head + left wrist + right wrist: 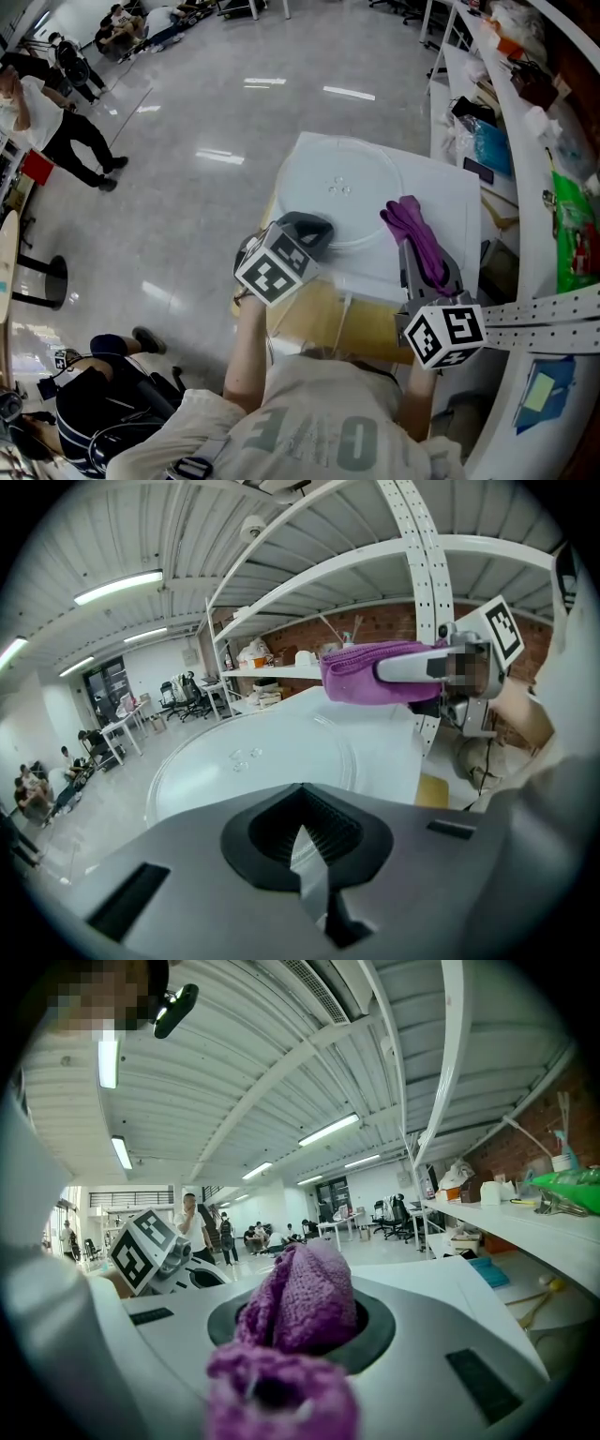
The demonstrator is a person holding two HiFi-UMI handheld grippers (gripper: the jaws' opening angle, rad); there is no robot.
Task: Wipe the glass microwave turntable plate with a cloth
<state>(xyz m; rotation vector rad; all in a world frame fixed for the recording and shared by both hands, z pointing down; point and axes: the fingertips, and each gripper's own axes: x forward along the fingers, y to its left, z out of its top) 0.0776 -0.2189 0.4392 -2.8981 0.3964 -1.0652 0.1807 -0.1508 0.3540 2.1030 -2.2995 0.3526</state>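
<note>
Cloth (pixel 418 234) sits clamped in right hand-held gripper (pixel 300 1324); left hand-held gripper (pixel 315 231) pinches glass plate (pixel 345 176) rim.

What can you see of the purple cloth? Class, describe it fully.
The purple cloth looks like soft, knitted fabric, bunched into thick folds. The right gripper is shut on its middle, and a loose, rounded end sticks out ahead of it. The cloth is held at the right rim of the glass plate, apparently raised just above it. Whether it touches the glass cannot be told.
</note>
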